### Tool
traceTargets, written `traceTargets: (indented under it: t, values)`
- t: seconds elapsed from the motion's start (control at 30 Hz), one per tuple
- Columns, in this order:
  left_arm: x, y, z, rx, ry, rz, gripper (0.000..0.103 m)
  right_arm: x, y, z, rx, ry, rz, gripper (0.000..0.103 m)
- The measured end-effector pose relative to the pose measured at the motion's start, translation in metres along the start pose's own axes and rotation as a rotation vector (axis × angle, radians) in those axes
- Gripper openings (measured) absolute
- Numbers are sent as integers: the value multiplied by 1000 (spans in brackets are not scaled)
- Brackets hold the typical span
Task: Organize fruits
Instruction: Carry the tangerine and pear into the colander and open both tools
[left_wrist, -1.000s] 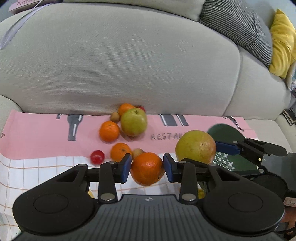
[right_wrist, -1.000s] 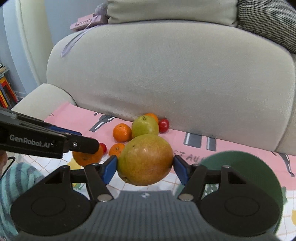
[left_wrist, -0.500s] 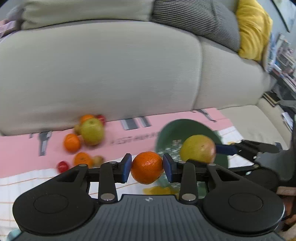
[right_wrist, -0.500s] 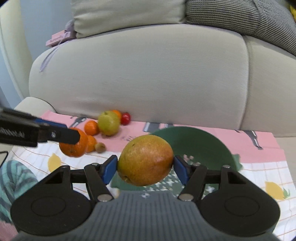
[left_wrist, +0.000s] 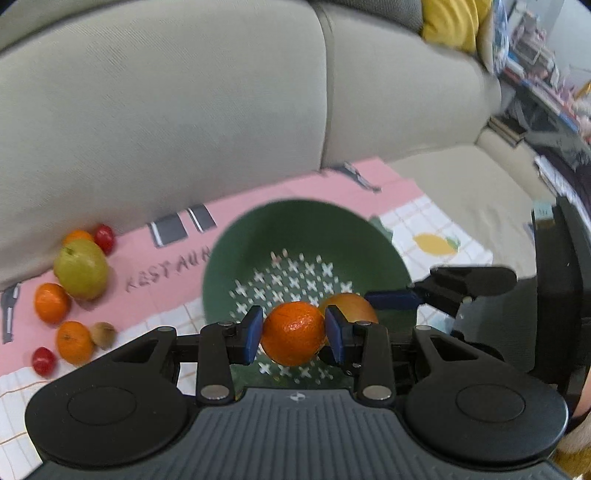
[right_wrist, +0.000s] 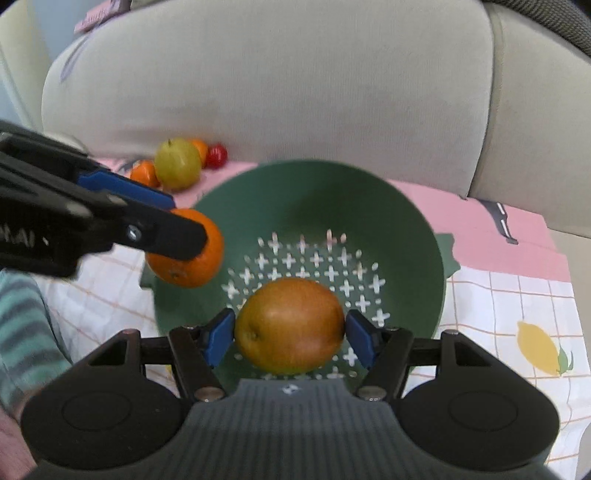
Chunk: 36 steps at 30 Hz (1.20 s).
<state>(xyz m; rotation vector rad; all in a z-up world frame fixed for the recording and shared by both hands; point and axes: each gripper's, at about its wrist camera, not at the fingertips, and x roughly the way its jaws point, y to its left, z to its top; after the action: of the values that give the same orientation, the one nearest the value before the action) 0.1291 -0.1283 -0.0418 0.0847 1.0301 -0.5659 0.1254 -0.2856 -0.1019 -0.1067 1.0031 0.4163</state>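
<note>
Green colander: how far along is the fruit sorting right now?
Nothing lies in the colander yet. In hand: the left gripper is shut on an orange, the right gripper on a mango, both over the bowl. Left on the cloth: a pear, three small oranges, two red fruits and a small brown one.

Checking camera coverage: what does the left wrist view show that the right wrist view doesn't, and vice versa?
Left wrist only: the yellow cushion, a small brown fruit and the cherry tomato at the near end of the loose pile.
Right wrist only: a striped sleeve and the pink box on the sofa back.
Both: the green colander, the orange in the left claw, and the mango in the right claw.
</note>
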Motion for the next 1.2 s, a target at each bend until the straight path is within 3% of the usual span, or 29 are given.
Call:
traceTargets:
  t: [0.23,0.33,0.53,0.9,1.07,1.2]
  values:
    - [31,3,-2,0,88,14,40,20,1,1,-105,82,-5,63]
    - [40,4,-3,6,117,24,29,23,1,1,-126,92,-2,63]
    - [53,0,-4,18,151,19,29,25,4,4,-167,108,-13,63]
    - [26,4,-9,13,92,39,37,20,13,2,-192,131,-63,65]
    - [9,6,-15,18,59,67,40,9,19,2,-193,108,-92,76]
    - [-6,10,-22,21,36,108,41,0,23,2,-179,83,-112,78]
